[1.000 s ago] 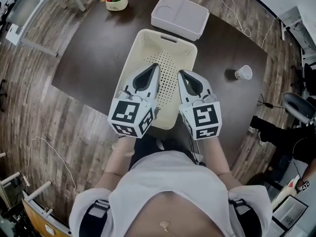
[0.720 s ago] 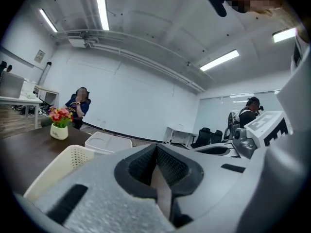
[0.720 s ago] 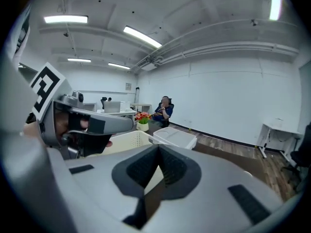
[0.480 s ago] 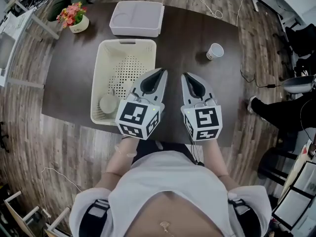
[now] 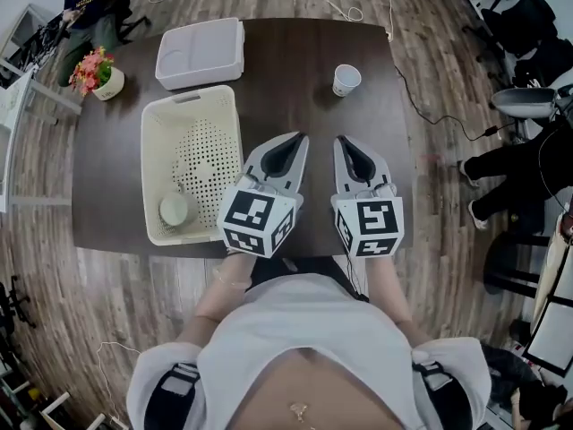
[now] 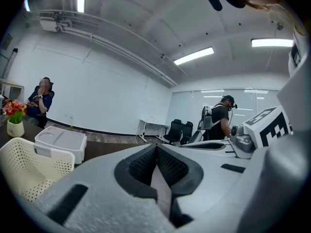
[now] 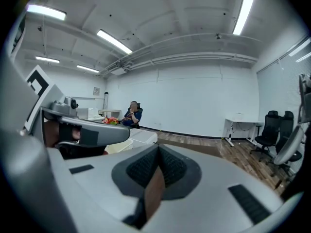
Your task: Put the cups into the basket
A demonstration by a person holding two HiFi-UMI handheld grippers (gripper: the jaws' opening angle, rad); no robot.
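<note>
Both of my tools are clenched with nothing in them. In its own view the left gripper (image 6: 156, 146) has its dark pads pressed together, and so does the right gripper (image 7: 158, 147). From the head view they sit side by side over the near edge of the bench (image 5: 295, 52), left gripper (image 5: 297, 137) and right gripper (image 5: 341, 141), both pointing away from me.

Beyond the right gripper, well apart from it, is the paper cup (image 5: 346, 79) I have to move. It is alone on the dark top and seems to stand mouth up. I judge it very light and thin-walled: it should crush or go oval under a hard squeeze, and a nudge could tip it or send it skating. I would open wide and close gently across the wall below the rolled rim, where it is stiffest, or pinch the rim with one pad inside. The pads look ribbed, so I doubt slip will be the problem; crushing will.

The basket (image 5: 149, 173) is off to the left of the left gripper, cream plastic with a perforated floor and an open top. A second cup (image 5: 174, 210) lies in its near end; the rest is bare. Just past its far end is a white box (image 5: 200, 52). It looks closed, so I cannot tell what it holds. A flower pot (image 5: 97, 73) stands at the far left corner.
</note>
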